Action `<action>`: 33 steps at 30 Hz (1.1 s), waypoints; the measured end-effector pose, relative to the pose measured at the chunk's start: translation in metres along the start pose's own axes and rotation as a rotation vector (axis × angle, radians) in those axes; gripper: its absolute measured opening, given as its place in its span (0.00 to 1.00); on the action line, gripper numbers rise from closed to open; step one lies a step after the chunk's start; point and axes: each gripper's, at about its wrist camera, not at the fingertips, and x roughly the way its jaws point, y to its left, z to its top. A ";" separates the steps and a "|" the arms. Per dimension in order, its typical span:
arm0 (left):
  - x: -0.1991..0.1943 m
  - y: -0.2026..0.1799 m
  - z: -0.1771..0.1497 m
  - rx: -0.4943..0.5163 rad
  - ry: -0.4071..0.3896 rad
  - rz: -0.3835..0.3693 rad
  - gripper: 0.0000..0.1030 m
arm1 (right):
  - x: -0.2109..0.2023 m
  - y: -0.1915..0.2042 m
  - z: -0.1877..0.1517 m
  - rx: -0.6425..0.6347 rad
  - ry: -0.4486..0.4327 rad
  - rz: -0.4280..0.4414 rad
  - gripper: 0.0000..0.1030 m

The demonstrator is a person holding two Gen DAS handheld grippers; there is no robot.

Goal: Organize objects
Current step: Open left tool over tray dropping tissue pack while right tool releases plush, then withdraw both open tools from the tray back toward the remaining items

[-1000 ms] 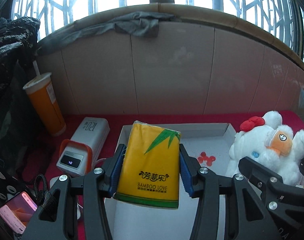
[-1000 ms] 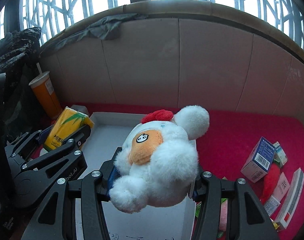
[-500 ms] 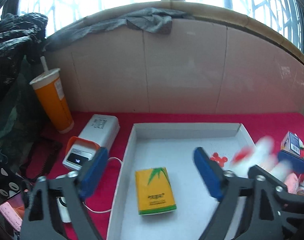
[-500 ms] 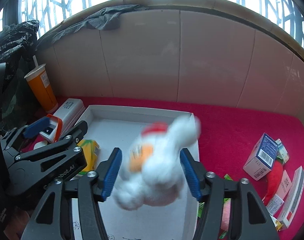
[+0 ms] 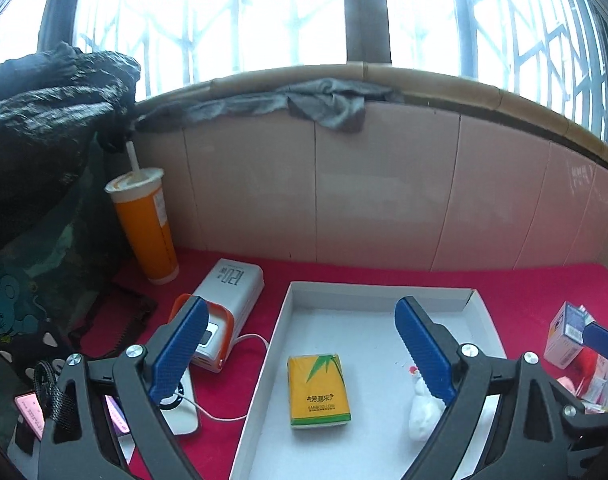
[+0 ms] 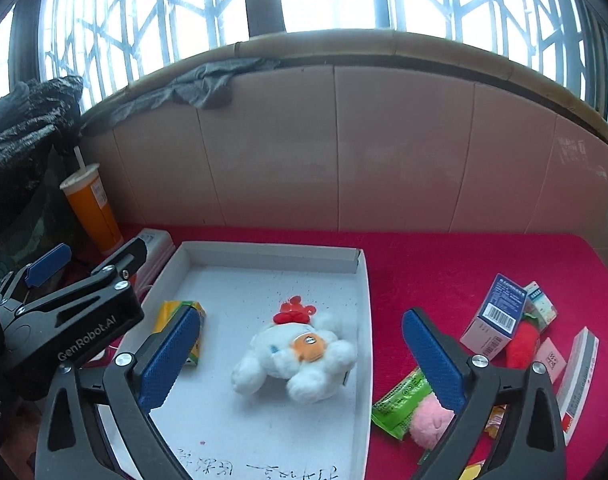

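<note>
Fig. legend, read L to R. By the table's left edge, outside the task: one orange cup w/ straw [image 5: 144, 224], one white power bank [image 5: 228, 300].

Centre: one white tray [image 6: 364, 320] on the red table [image 6: 444, 264]. Two items lie in it: one yellow tissue pack [image 5: 318, 390] toward the tray's left wall, long axis running from near edge to far edge, and one white plush toy [image 6: 300, 354] toward the tray's right wall, lying on its back.

Left tongs [image 5: 304, 352]: jaws spread wide, nothing between the pads; tissue pack lies below and ahead of them, untouched. Right tongs [image 6: 304, 360]: jaws have just been opening, now wide, plush lying in the tray between and beyond them, not gripped.

Right part of the table: the loose heap still to be sorted, seen in the right wrist view. Counted there: one blue box [image 6: 496, 312], one red plush strawberry [image 6: 522, 344], one green packet [image 6: 400, 400], one pink plush [image 6: 430, 424], one long white box [image 6: 580, 376] nearest the right edge; a few smaller cartons, number unclear.

Key relation for the coming move (judged): the heap lies right of the right tongs, just beside its right finger [image 6: 434, 356], well apart from the left tongs. Right hand is nearer.
</note>
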 end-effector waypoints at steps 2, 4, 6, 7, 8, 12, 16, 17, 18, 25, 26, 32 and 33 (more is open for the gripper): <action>-0.014 0.002 0.000 -0.024 -0.026 0.002 0.91 | -0.010 -0.001 0.000 -0.003 -0.028 -0.003 1.00; -0.025 0.003 -0.001 -0.036 -0.044 0.004 0.91 | -0.021 -0.002 0.001 -0.010 -0.060 -0.006 1.00; -0.038 0.004 -0.004 -0.045 -0.065 0.014 0.91 | -0.034 -0.004 0.000 -0.012 -0.095 -0.006 1.00; -0.042 0.005 -0.005 -0.053 -0.070 0.019 0.91 | -0.040 -0.005 0.001 -0.013 -0.107 -0.004 1.00; -0.047 0.006 -0.006 -0.068 -0.074 0.018 0.91 | -0.046 -0.007 0.001 -0.011 -0.117 0.001 1.00; -0.064 0.004 -0.007 -0.105 -0.076 -0.003 0.92 | -0.074 -0.019 0.008 0.006 -0.164 0.030 1.00; -0.084 -0.007 -0.009 -0.109 -0.102 -0.023 0.92 | -0.112 -0.039 0.011 0.007 -0.235 0.031 1.00; -0.088 -0.012 -0.011 -0.100 -0.105 -0.037 0.92 | -0.122 -0.047 0.010 0.013 -0.252 0.028 1.00; -0.091 -0.019 -0.013 -0.086 -0.104 -0.053 0.92 | -0.132 -0.059 0.007 0.025 -0.269 0.020 1.00; -0.096 -0.087 -0.030 0.059 -0.055 -0.203 0.92 | -0.179 -0.147 -0.023 0.173 -0.350 -0.094 1.00; -0.096 -0.099 -0.030 0.087 -0.047 -0.230 0.92 | -0.185 -0.158 -0.025 0.202 -0.358 -0.118 1.00; -0.100 -0.155 -0.045 0.274 -0.003 -0.402 0.92 | -0.207 -0.210 -0.033 0.370 -0.411 -0.187 1.00; -0.099 -0.163 -0.052 0.319 0.012 -0.433 0.92 | -0.208 -0.215 -0.036 0.387 -0.414 -0.200 1.00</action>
